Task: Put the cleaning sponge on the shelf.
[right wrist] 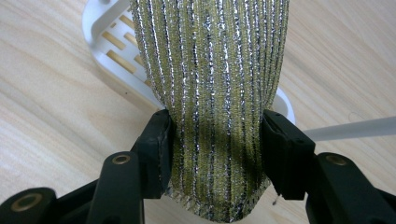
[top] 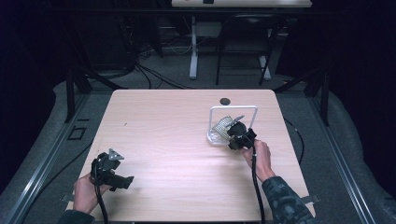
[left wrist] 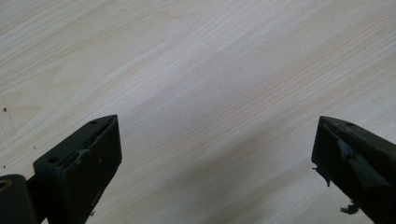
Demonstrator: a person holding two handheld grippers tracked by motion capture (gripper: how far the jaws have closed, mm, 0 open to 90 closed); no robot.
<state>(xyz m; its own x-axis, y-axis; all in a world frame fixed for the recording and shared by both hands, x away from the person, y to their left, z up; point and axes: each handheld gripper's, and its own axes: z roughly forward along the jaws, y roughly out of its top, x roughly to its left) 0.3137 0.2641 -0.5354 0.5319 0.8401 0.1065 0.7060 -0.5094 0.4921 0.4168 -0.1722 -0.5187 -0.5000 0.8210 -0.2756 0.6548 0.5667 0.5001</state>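
A gold and silver striped scouring sponge (right wrist: 212, 93) hangs over a white slotted drain tray (right wrist: 112, 51), pinched at both sides by my right gripper (right wrist: 215, 144). In the high view that sponge (top: 222, 124) sits inside the white tray (top: 213, 138) with its tall wire handle (top: 233, 108), and the right gripper (top: 236, 133) is held by a hand at the tray's right side. My left gripper (top: 122, 179) rests near the table's front left corner, pointing right. In its own view the left gripper (left wrist: 217, 154) has its jaws wide apart over bare wood.
The light wooden table (top: 177, 154) carries a small dark round spot (top: 225, 101) near its far edge. Behind the table stand desk legs and cables on a grey floor. A white bar (right wrist: 350, 128) of the tray's handle crosses behind my right jaw.
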